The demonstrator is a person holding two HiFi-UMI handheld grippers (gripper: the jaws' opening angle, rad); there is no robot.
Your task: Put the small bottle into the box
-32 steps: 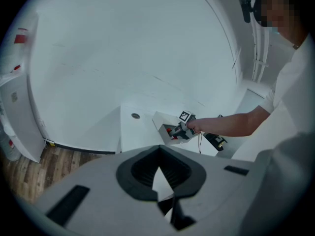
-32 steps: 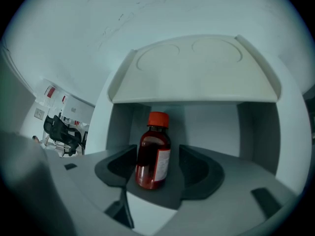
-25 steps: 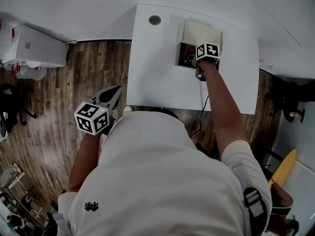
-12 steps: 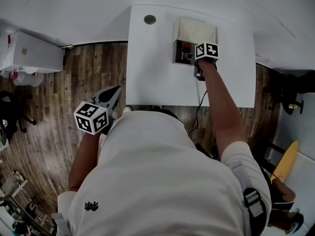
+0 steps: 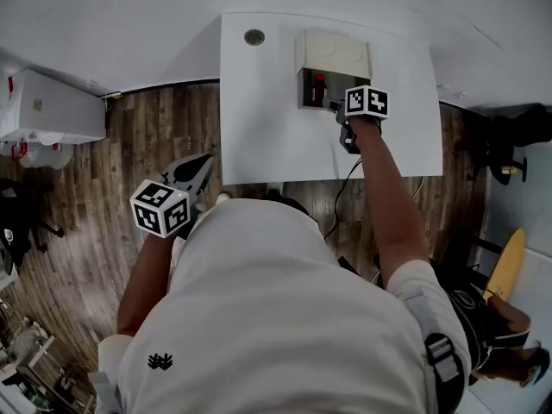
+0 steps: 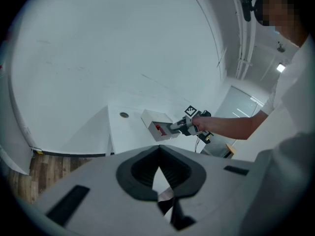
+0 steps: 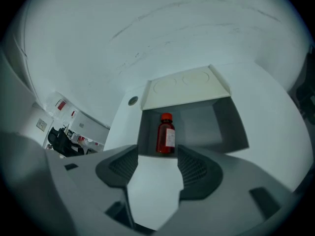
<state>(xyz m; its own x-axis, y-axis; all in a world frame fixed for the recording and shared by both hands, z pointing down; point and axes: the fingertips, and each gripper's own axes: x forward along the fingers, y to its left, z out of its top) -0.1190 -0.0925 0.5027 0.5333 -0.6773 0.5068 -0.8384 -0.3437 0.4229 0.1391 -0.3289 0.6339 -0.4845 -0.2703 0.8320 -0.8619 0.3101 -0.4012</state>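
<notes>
The small red bottle [image 7: 166, 134] with a red cap stands upright inside the beige box [image 7: 231, 127], whose lid is raised. My right gripper [image 7: 157, 154] is open just in front of the box mouth; the bottle is beyond its tips and apart from them. In the head view the bottle [image 5: 318, 84] shows in the box [image 5: 332, 54] on the white table [image 5: 267, 119], with the right gripper [image 5: 333, 105] at the box's near right corner. My left gripper [image 5: 205, 158] is shut and empty, held off the table's left front corner over the floor.
A round grommet hole [image 5: 254, 36] lies in the table left of the box. A dark cable [image 5: 345, 188] hangs from the table's front edge. A white cabinet [image 5: 52, 115] stands on the wooden floor at the far left.
The right gripper has drawn back out of the box toward the person, and the bottle stays standing inside. The left gripper has stayed where it was.
</notes>
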